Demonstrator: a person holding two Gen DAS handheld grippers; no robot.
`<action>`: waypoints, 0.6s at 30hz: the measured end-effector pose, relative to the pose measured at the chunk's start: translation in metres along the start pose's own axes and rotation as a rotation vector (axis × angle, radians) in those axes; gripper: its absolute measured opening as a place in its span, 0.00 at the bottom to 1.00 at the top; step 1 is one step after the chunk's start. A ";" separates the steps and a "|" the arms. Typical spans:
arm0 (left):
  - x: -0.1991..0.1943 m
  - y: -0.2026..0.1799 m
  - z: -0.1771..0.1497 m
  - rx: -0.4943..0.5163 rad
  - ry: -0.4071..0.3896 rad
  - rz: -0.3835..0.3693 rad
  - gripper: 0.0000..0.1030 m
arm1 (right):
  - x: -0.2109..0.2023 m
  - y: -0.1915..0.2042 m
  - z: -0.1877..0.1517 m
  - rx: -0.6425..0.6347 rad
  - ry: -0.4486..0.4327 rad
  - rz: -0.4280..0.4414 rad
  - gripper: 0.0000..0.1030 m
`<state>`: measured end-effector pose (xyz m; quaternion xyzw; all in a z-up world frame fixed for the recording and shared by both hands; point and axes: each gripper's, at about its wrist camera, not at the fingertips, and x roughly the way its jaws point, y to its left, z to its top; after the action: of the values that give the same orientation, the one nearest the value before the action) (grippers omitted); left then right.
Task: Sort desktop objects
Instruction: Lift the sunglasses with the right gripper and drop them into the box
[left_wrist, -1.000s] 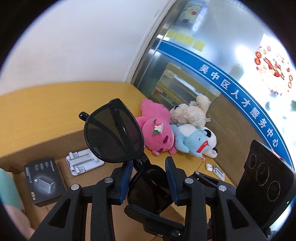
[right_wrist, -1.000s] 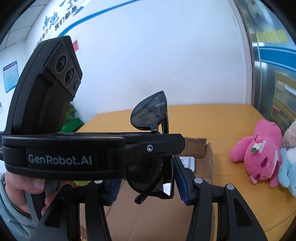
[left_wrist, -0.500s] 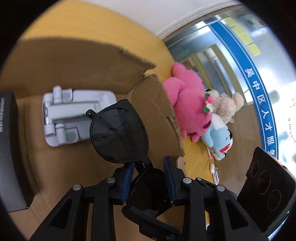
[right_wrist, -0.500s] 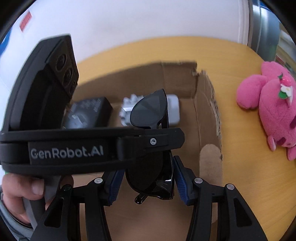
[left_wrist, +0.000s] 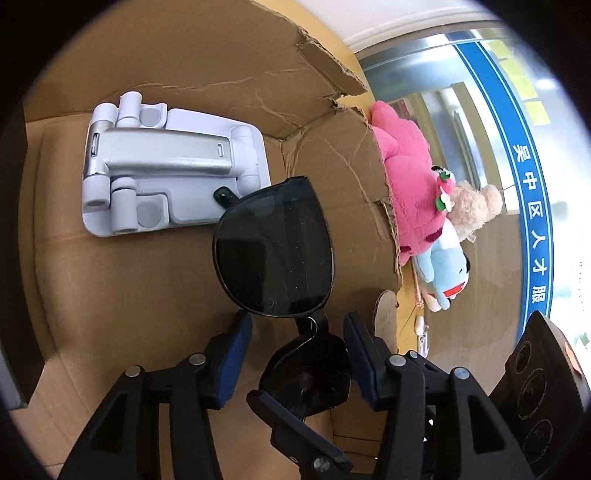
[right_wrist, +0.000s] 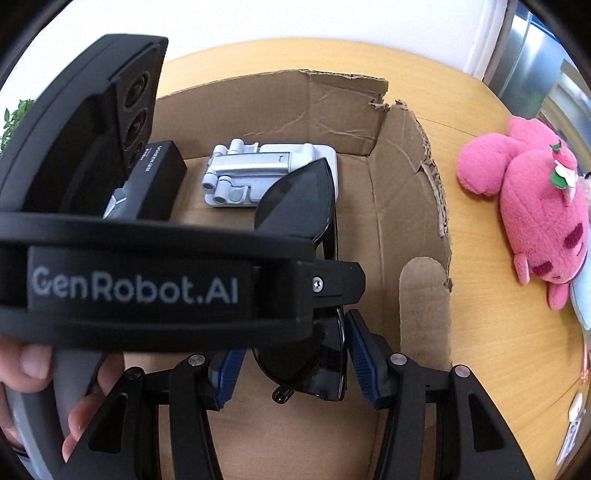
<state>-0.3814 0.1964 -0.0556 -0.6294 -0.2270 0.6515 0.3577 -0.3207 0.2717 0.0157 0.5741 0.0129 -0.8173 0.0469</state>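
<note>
Black sunglasses (left_wrist: 275, 254) sit folded inside the cardboard box (left_wrist: 332, 74), next to a grey phone stand (left_wrist: 166, 166). In the left wrist view my left gripper (left_wrist: 297, 354) has its blue pads wide apart around the near lens, not touching it. In the right wrist view the sunglasses (right_wrist: 299, 210) stand between the pads of my right gripper (right_wrist: 293, 365), which are close beside the near lens; I cannot tell if they press it. The left gripper's body crosses that view and hides the middle of the sunglasses.
A black product box (right_wrist: 157, 181) lies in the cardboard box (right_wrist: 410, 177) left of the phone stand (right_wrist: 255, 173). A pink plush (right_wrist: 532, 206), a beige plush (left_wrist: 476, 210) and a blue plush (left_wrist: 443, 273) lie on the wooden table (right_wrist: 491, 325) to the right.
Both grippers came down with the sunglasses from above the table into the cardboard box. The left gripper's pads have spread apart from the lens.
</note>
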 end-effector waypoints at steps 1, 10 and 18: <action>-0.002 -0.001 -0.001 0.001 0.002 0.010 0.55 | -0.001 0.001 -0.001 0.000 0.001 -0.004 0.51; -0.039 -0.021 -0.025 0.029 -0.035 0.044 0.55 | -0.037 0.008 -0.029 -0.027 -0.074 0.002 0.82; -0.132 -0.082 -0.099 0.290 -0.369 0.233 0.56 | -0.137 0.013 -0.081 -0.043 -0.333 0.001 1.00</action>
<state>-0.2752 0.1345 0.0824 -0.4640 -0.1187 0.8178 0.3191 -0.1970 0.2735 0.1175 0.4297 0.0219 -0.9007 0.0610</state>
